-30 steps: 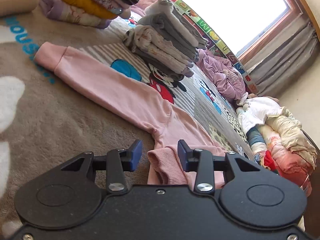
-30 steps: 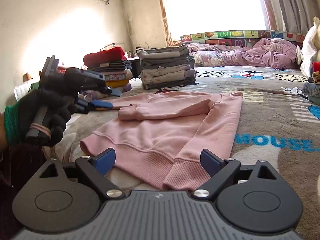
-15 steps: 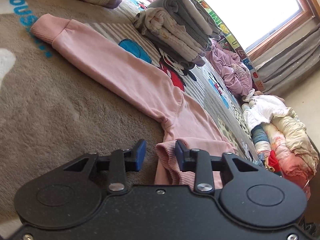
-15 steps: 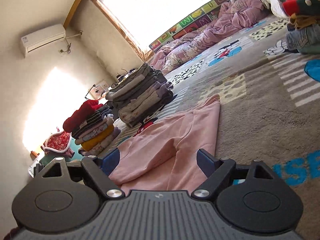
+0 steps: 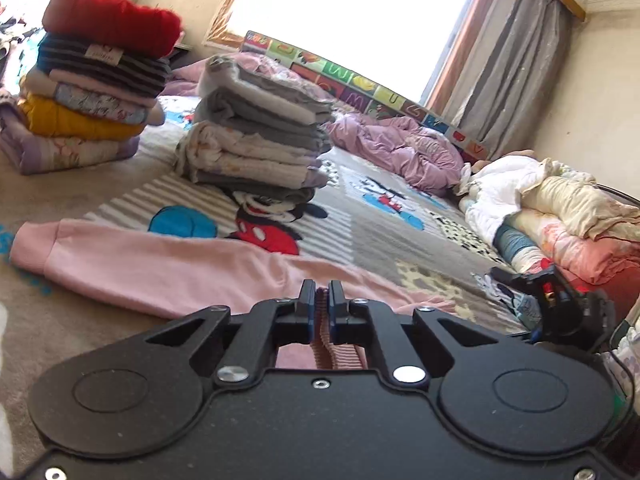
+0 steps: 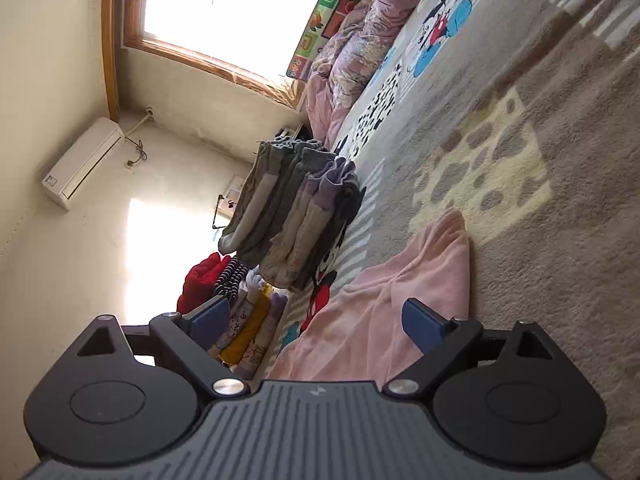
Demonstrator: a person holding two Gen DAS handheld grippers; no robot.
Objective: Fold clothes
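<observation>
A: In the left wrist view we see the left gripper (image 5: 321, 304) at lower centre, its jaws pressed together on the ribbed hem of the pink sweatshirt (image 5: 160, 268). The garment lies flat on the cartoon blanket (image 5: 380, 236), one sleeve stretching to the left edge.

B: Behind it, in the middle, we have a grey stack of folded clothes (image 5: 256, 148), and at upper left a second stack topped in red (image 5: 92, 80). Neither touches the pink garment.

A: Farther back we see a rumpled lilac quilt (image 5: 400, 152) under the window (image 5: 352, 20), and a heap of unfolded laundry (image 5: 560, 216) on the right. The right gripper (image 5: 560, 308) shows dark at the lower right edge.

B: In the right wrist view the scene is tilted steeply. We see the right gripper (image 6: 316, 320) with its jaws wide apart and opening; the pink sweatshirt (image 6: 380, 312) lies beyond the gap, and the pads press on nothing.

A: The grey stack (image 6: 292, 216) sits at centre, the red-topped stack (image 6: 228, 300) just behind the left pad, and an air conditioner (image 6: 84, 164) is on the wall at the left.
</observation>
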